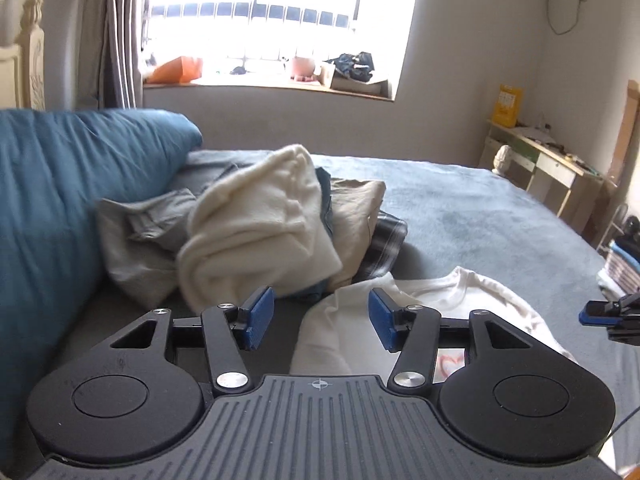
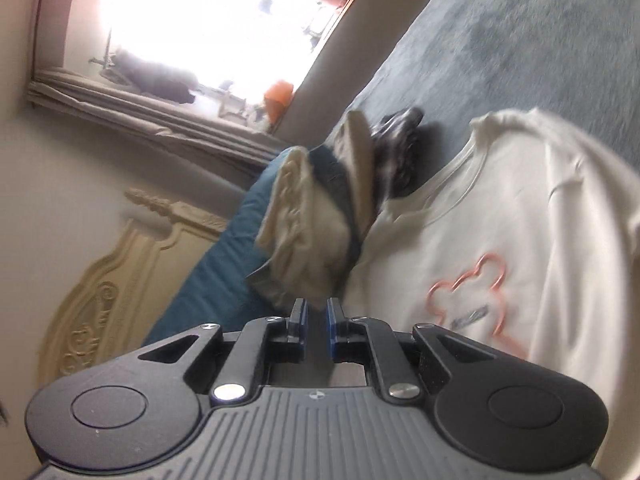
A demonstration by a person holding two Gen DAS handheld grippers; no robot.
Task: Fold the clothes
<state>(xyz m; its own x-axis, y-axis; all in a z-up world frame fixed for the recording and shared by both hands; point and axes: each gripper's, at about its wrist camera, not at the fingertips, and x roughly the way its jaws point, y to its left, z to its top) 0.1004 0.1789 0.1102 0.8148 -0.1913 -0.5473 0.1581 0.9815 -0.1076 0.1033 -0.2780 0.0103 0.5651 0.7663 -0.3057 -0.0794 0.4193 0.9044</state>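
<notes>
1. A white T-shirt [image 2: 500, 216] with a pink outline print is being laid out on the grey bedspread [image 1: 480, 208], collar toward the window; one side is bunched over, and no fold is judged to be finished yet.
2. The left gripper [image 1: 321, 316] is being held released above the shirt's near edge, its blue pads well apart with nothing between them.
3. The right gripper [image 2: 316, 322] is being kept nearly clenched, a narrow gap between its pads and no cloth in it; it is seen at 3 o'clock in the left wrist view.
4. A heap of unfolded clothes [image 1: 256, 232], topped by a cream knit, is waiting at 11 o'clock of the shirt, so most of the work is judged to remain.
5. A blue duvet [image 1: 60, 200] is piled at 9 o'clock against a carved headboard [image 2: 120, 292].
6. A bright barred window [image 1: 272, 20] is seen at 12 o'clock, a cluttered desk [image 1: 552, 164] at 2 o'clock.
</notes>
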